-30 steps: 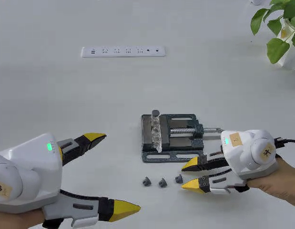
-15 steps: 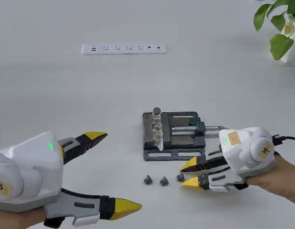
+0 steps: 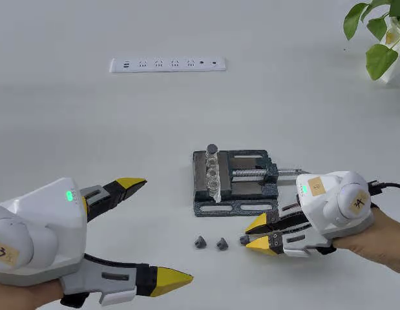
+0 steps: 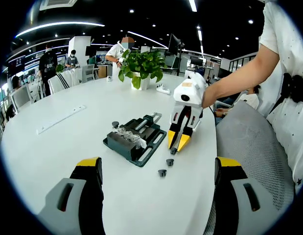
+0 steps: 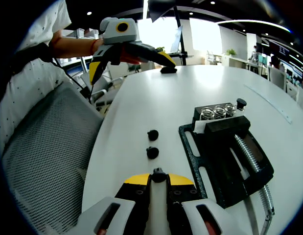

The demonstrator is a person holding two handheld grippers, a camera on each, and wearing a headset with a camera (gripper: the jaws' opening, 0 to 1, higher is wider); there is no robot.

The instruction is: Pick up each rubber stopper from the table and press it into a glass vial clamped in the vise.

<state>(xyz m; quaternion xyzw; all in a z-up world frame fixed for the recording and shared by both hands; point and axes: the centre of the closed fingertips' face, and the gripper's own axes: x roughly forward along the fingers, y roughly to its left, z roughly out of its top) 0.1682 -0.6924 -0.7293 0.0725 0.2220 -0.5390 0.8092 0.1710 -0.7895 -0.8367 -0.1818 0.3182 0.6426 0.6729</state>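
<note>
A dark vise clamps a row of glass vials; the far vial carries a stopper. Two loose rubber stoppers lie on the table in front of it. My right gripper sits low at the third stopper. In the right gripper view its yellow tips press against both sides of that stopper, with the vise to the right. My left gripper hovers open at the near left with nothing between its tips.
A white power strip lies at the far side of the table. A potted plant stands at the far right. A grey mesh chair is beside the table edge. People stand in the room behind.
My right gripper has slid left and down onto the nearest stopper, and its jaws have narrowed around it. The left gripper has stayed put.
</note>
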